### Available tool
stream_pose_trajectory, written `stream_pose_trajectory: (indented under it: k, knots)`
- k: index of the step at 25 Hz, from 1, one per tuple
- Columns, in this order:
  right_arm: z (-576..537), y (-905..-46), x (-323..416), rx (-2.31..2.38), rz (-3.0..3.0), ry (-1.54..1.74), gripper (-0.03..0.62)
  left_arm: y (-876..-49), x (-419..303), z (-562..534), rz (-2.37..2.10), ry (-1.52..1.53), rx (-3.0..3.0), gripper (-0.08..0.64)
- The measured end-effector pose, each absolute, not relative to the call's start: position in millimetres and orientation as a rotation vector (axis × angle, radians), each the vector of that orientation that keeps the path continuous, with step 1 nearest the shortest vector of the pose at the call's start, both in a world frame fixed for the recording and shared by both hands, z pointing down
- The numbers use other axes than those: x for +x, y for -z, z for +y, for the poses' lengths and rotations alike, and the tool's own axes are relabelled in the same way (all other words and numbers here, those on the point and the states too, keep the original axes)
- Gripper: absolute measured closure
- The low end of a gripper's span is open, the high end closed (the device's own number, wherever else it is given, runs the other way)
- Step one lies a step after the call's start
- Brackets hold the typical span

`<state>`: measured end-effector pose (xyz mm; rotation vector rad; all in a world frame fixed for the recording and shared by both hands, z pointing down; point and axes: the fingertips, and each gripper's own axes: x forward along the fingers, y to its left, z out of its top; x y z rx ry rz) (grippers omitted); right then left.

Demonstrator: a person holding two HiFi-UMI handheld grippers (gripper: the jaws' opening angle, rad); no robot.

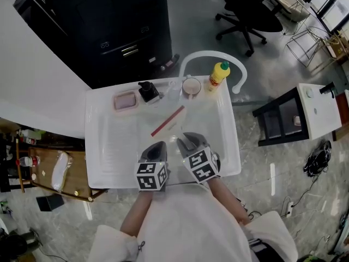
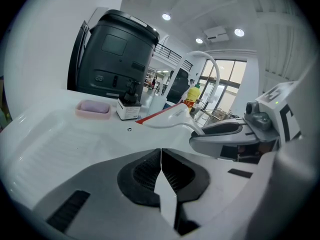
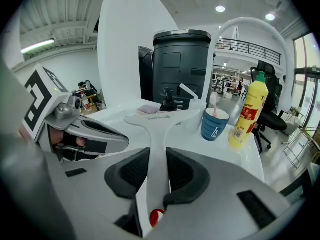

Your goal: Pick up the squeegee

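The squeegee (image 1: 168, 120) is white with a red blade edge and hangs a little above the white sink tray (image 1: 103, 146). Its handle runs back between the jaws of my right gripper (image 1: 188, 142). In the right gripper view the pads press on both sides of the white handle (image 3: 156, 149), with the wide head (image 3: 160, 118) pointing away, so my right gripper (image 3: 159, 176) is shut on it. My left gripper (image 1: 155, 149) hovers just left of it over the tray's near part. The left gripper (image 2: 161, 171) has its jaws closed together with nothing between them. The squeegee (image 2: 167, 116) shows ahead of it.
Along the tray's far edge stand a pink soap dish (image 1: 125, 101), a black pump dispenser (image 1: 148, 91), a blue cup (image 3: 215, 124) and a yellow bottle (image 1: 218, 75). A white arched faucet (image 1: 212, 56) rises behind them. A large black machine (image 1: 109, 21) stands beyond.
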<state>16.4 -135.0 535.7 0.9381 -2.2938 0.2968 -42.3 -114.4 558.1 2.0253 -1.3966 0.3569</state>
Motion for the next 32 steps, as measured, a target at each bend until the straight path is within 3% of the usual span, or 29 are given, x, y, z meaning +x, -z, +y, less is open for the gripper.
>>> stream_pose_trajectory:
  k: [32]
  knots:
    - [-126.5, -533.2, 25.7, 0.975, -2.294, -0.260, 0.486, -554.9, -39.8, -107.2, -1.410, -0.343, 2.033, 0.532]
